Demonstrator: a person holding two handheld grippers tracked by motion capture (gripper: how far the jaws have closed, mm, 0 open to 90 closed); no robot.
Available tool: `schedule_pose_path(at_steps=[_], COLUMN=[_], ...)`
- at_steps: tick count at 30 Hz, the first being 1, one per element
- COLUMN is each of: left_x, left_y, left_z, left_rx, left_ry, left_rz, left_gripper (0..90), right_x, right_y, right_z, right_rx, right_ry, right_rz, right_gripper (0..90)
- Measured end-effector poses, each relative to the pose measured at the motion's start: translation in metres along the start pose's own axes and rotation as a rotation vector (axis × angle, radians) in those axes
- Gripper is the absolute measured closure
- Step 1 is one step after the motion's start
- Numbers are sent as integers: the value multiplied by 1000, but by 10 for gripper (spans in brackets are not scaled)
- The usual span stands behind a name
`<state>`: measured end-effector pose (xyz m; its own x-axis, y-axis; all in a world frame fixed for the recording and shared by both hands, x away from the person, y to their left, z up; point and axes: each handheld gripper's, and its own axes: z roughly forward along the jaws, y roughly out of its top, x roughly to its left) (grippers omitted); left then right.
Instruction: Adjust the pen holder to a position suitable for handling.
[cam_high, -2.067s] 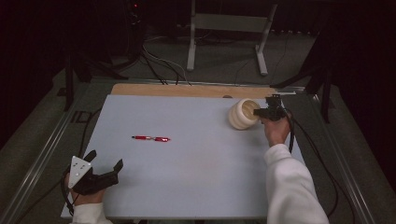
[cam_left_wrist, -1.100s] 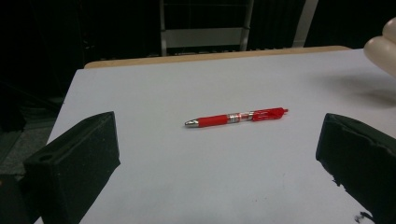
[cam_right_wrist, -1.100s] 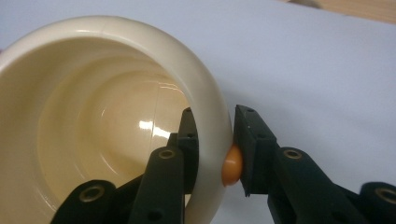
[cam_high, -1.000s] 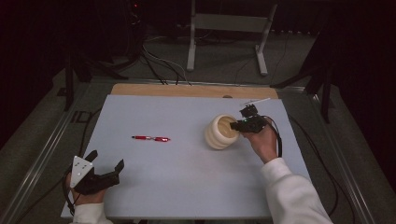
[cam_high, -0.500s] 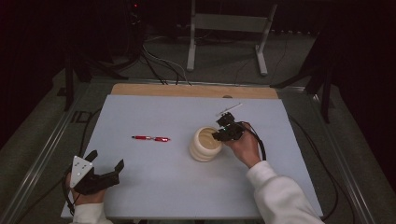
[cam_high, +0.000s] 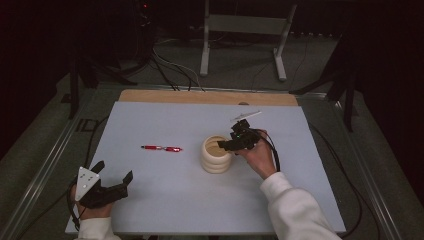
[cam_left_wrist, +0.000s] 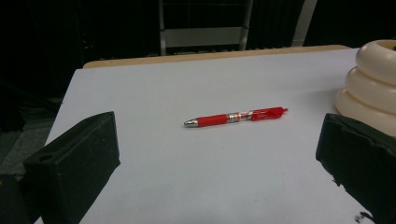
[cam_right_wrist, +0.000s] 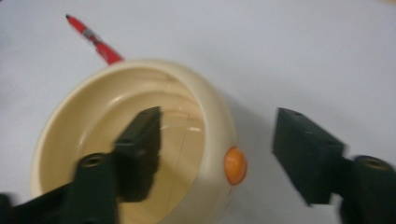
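no readable text, labels, brands or numbers on anything

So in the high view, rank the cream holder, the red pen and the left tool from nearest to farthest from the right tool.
1. Cream holder: its rim sits between the open jaws of the right tool.
2. Red pen: table's middle, left of the holder.
3. Left tool: near-left corner.

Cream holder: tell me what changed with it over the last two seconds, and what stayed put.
The right claw dragged the holder from the table's far right corner toward the middle, nearer the pen. Its jaws have just been opening; they now straddle the holder's rim without pressing it. The pen and the left claw stayed where they were.
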<state>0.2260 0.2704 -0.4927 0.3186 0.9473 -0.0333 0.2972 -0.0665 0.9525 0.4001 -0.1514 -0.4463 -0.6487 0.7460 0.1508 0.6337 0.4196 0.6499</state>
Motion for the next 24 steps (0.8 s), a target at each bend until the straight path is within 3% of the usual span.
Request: schedule_pose_path(at_steps=[5, 7, 9, 11, 15, 24], left_x=[0, 0, 0, 0, 0, -1], left_y=[0, 0, 0, 0, 0, 0], left_z=[0, 0, 0, 0, 0, 2], left_rx=[1, 1, 1, -1, 0, 2], left_ry=[0, 0, 0, 2, 3, 4], left_rz=[2, 2, 2, 1, 1, -2], left_gripper=[1, 1, 1, 1, 1, 1], right_x=[5, 6, 7, 6, 4, -10], right_y=[0, 0, 0, -3, -10, -29], right_z=[-12, -16, -18, -26, -35, -59], right_rx=[-94, -111, -121, -175, -199, -264], right_ry=[-62, -86, -94, -102, -106, -110], right_rz=[-40, -51, -57, -62, -65, -9], right_gripper=[117, 2, 0, 0, 0, 0])
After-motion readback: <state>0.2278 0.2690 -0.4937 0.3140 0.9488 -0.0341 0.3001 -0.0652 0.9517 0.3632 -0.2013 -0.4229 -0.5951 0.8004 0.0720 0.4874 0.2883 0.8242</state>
